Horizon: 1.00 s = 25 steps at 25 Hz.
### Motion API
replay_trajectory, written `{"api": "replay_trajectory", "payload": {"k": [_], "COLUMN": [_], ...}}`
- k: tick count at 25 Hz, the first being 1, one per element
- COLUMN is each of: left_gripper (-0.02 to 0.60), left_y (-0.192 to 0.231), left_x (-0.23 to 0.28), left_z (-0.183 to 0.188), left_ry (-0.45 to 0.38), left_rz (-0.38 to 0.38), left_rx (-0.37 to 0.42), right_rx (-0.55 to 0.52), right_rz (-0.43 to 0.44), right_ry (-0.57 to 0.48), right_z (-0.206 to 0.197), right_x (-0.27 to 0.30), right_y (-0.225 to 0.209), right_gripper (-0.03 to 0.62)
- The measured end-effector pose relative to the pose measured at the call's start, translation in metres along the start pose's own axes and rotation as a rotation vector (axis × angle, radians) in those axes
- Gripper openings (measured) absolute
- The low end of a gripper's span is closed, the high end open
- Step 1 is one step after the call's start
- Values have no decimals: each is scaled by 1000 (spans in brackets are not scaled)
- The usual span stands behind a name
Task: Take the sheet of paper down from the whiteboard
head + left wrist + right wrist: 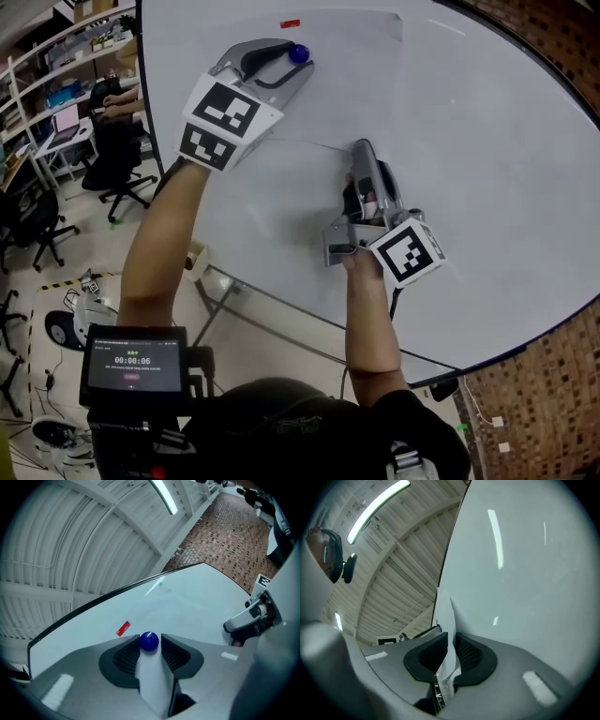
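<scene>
A white sheet of paper [347, 94] lies flat on the whiteboard [497, 159]. A small red magnet [290, 23] sits at its top edge. My left gripper [298, 58] is shut on a round blue magnet [298, 53] near the sheet's top left. In the left gripper view the blue magnet [149, 641] sits pinched between the dark pads, with the red magnet [123, 628] just beyond it. My right gripper [364, 150] is lower, at the sheet's bottom edge. In the right gripper view the paper [446, 616] runs between the pads of that gripper [451, 648], which are shut on it.
Office chairs [117, 159] and desks [66, 131] stand on the floor at the left. A brick wall [544, 394] shows at the right. A small screen device [133, 361] sits low in the head view. The whiteboard's dark rim [309, 314] runs below my arms.
</scene>
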State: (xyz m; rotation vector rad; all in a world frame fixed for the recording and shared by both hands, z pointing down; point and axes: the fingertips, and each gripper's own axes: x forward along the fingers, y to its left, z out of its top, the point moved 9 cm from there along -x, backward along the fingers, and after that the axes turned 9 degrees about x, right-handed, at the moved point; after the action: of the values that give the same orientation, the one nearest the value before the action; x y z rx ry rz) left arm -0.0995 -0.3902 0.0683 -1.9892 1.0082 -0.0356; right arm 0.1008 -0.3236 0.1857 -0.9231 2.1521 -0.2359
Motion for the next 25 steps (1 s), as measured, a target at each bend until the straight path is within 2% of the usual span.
{"api": "replay_trajectory", "payload": {"k": [3,17,22,25], "left_gripper": [135,121,121,121], "left_y": [0,-5,-11,-19], "left_x": [-1,-4,-17,-26], "left_z": [0,-1,-5,-13], "left_ry": [-5,-28,-68,-66], "left_rz": [-6,2,11,13], "left_rx": [0,-26,-91,-109], "right_rx": [-12,-53,-58,-105], "right_rz": [-6,9,-13,-31], "right_ry": [-25,-36,-36,-31], "right_z": [5,5,4,4], "right_x": [0,-7,-17,-24], "right_y": [0,3,-4,-9], "right_gripper": [15,12,12,12]}}
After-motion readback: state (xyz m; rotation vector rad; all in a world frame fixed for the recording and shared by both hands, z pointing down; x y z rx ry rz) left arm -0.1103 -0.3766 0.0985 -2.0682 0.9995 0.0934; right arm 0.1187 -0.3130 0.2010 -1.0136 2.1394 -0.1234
